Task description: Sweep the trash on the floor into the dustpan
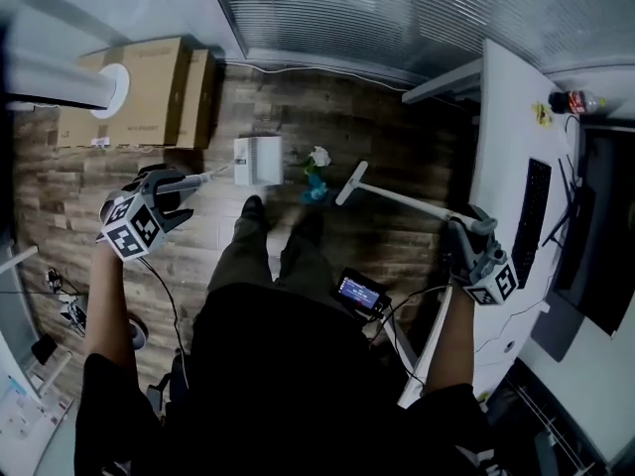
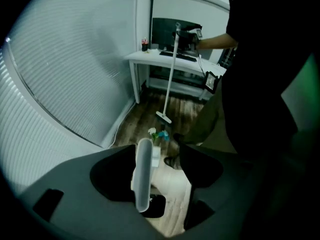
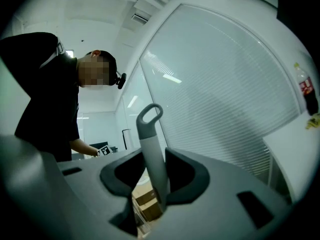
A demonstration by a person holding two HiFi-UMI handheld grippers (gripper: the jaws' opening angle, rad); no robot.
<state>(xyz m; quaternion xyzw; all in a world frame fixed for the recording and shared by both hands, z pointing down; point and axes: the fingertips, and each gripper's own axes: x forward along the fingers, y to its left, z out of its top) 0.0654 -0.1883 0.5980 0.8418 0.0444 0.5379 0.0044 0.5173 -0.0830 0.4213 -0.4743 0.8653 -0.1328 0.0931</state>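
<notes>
A white dustpan [image 1: 258,160] stands on the wood floor, its long white handle [image 1: 213,174] reaching to my left gripper [image 1: 190,184]. In the left gripper view the handle [image 2: 143,174] lies between the jaws against the left one, with floor showing before the right one; my left gripper [image 2: 157,160] is open. Crumpled white and blue trash [image 1: 316,172] [image 2: 159,133] lies just right of the pan. The broom's head [image 1: 349,183] rests beside the trash. My right gripper [image 1: 468,228] [image 3: 155,184] is shut on the broom's grey handle [image 3: 150,144].
Cardboard boxes [image 1: 149,92] sit on the floor at the back left. A white desk [image 1: 501,147] with a keyboard [image 1: 533,221] and a bottle [image 1: 575,100] runs along the right. A blind-covered glass wall [image 1: 397,13] closes the back. My shoes [image 1: 253,209] stand just behind the pan.
</notes>
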